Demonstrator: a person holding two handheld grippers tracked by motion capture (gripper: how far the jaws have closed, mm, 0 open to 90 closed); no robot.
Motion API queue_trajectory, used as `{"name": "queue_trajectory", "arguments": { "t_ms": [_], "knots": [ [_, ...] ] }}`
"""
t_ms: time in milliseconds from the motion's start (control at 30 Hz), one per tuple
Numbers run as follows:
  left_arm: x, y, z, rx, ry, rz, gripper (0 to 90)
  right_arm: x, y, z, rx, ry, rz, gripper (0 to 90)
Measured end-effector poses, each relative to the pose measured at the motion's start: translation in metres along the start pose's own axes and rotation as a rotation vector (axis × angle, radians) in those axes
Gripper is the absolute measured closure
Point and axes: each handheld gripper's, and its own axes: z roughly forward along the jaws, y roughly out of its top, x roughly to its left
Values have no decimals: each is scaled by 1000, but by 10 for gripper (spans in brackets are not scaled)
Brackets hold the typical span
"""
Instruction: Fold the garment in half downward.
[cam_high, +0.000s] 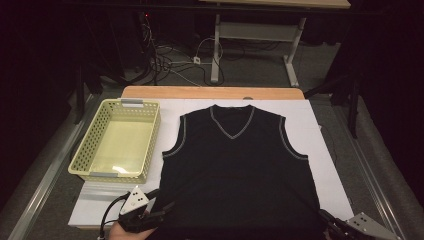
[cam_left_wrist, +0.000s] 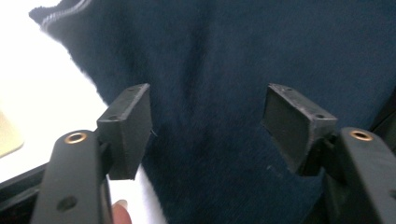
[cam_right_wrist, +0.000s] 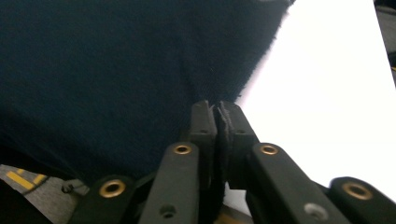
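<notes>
A dark navy sleeveless V-neck vest (cam_high: 235, 160) with pale trim lies flat, neck away from me, on a white sheet (cam_high: 325, 165). My left gripper (cam_high: 162, 199) is at the vest's near left corner. In the left gripper view it (cam_left_wrist: 208, 121) stands open, pads wide apart above the fabric (cam_left_wrist: 233, 56), with the vest's side edge beneath the left pad (cam_left_wrist: 128, 126). My right gripper (cam_high: 327, 220) is at the near right corner. In the right gripper view its jaws (cam_right_wrist: 218, 109) are pressed together on the vest's edge (cam_right_wrist: 116, 70), with white sheet (cam_right_wrist: 327, 93) to their right.
A pale yellow perforated basket (cam_high: 80, 160) stands empty on the table left of the vest. The table's wooden far edge (cam_high: 210, 92) shows beyond the sheet. Behind it are a desk frame and cables on the floor.
</notes>
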Motion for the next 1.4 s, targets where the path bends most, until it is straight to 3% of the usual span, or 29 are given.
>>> {"name": "queue_trajectory", "arguments": {
  "t_ms": [200,300,467,600,900,1200,1400],
  "knots": [
    [-2,2,2,-19,-30,-6,210,1,6,0,-64,41,14,488],
    [-5,6,6,-7,-35,23,132,2,10,2,-81,61,31,357],
    [-10,14,12,-18,-29,43,31,6,16,6,-114,45,12,162],
    [-12,16,13,-37,-45,24,0,6,21,10,-133,32,3,11],
    [-16,19,15,-33,-58,6,0,9,31,15,-160,33,-3,0],
    [-16,37,19,-19,-68,6,0,9,47,26,-171,48,6,0],
    [-14,48,31,-12,-79,21,0,5,58,36,-168,48,-8,0]
  ]
}}
